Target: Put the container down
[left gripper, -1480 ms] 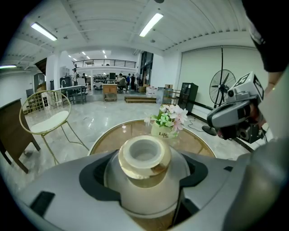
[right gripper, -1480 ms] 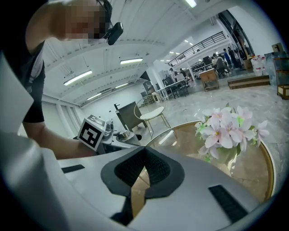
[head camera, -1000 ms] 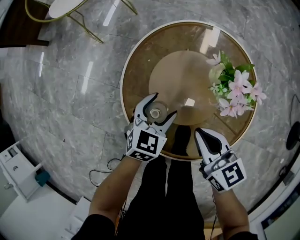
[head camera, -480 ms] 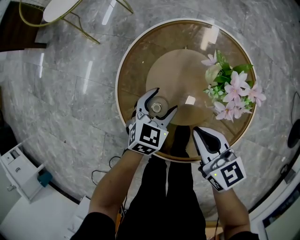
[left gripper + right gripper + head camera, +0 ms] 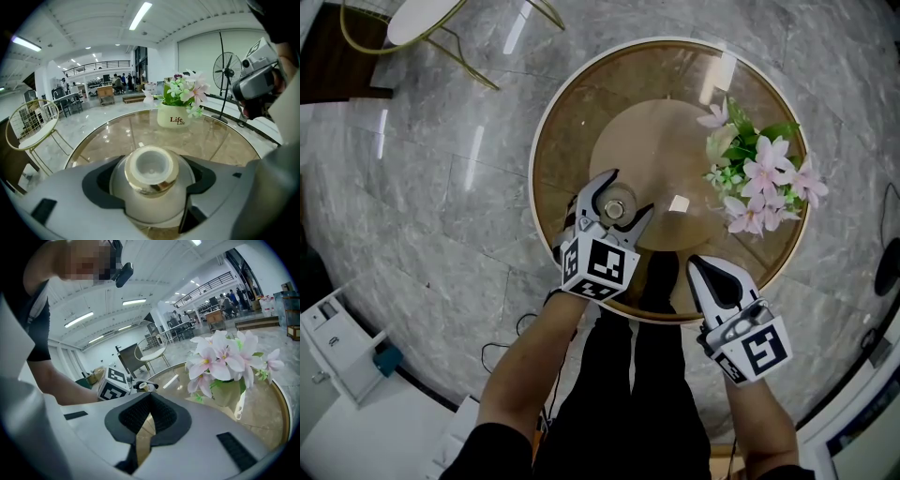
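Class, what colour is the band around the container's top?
The band is shiny gold, clearest in the left gripper view.

container [image 5: 151, 187]: white, gold neck | flowers [image 5: 759, 183]: pink | floor [image 5: 441, 187]: grey marble

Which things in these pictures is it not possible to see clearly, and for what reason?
- Base of the small white container with gold collar: left gripper view, the left tool covers it with its jaws, so contact with the round glass table is unclear.
- White flower pot: head view, pink flowers hide it.
- Distant people in the hall: left gripper view, too small.
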{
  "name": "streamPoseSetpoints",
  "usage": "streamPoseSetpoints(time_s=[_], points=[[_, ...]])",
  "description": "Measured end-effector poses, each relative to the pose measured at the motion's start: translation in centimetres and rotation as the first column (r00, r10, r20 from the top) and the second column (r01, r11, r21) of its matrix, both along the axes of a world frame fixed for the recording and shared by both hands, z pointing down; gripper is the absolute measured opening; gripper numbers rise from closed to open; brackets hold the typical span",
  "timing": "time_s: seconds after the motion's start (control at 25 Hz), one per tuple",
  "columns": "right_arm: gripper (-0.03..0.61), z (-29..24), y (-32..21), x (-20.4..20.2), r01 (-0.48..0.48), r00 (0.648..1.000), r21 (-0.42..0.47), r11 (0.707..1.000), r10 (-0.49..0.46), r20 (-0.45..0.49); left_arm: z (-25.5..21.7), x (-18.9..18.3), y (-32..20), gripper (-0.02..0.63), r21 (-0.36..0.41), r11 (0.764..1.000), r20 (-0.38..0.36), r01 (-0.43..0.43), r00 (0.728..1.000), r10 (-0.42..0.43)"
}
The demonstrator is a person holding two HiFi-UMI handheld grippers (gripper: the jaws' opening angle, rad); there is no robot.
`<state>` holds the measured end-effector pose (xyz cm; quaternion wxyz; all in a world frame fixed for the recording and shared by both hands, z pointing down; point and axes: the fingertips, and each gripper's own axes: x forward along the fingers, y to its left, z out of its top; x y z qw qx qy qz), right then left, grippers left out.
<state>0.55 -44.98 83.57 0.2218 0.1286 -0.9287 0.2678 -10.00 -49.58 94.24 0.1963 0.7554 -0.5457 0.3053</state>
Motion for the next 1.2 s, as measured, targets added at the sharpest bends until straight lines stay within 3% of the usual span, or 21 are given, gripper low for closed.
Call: streamPoseSetpoints(time_s=[0.4,0.48,0.64,0.8,1.08,1.2], points=[[0.015,-5.7,2.3,-0.7,-0.005,1.000,0.057,0.998,0.004,0.013,-6.6,-0.7,1.6,0.349,0.074,0.997,-0.017,0.016,1.000,-0.015],[0.015,-8.2,2.6,-1.0,-0.016,1.000,0.081,0.997,0.014,0.019,-9.3,-0.9,2.3,0.304,0.094,0.995,-0.031,0.031,0.999,-0.028],[0.015,-14.4,3.9,-1.5,-0.036,0.999,0.123,0.992,0.032,0.033,-15.7,-0.9,4.6,0.216,0.121,0.991,-0.061,0.058,0.997,-0.050],[0.015,-21.6,5.7,-1.6,-0.053,0.998,0.168,0.984,0.047,0.043,-23.9,-1.0,7.0,0.181,0.160,0.985,-0.048,0.065,0.997,-0.058],[0.015,-33.3,9.9,-0.6,-0.102,0.994,0.223,0.969,0.095,0.045,-38.2,-1.9,11.9,0.175,0.195,0.979,-0.085,0.056,0.996,-0.040],[0.015,-37.7,11.4,-0.7,-0.125,0.991,0.241,0.962,0.110,0.074,-43.2,-1.7,13.7,0.127,0.216,0.976,-0.111,0.027,0.994,-0.003]])
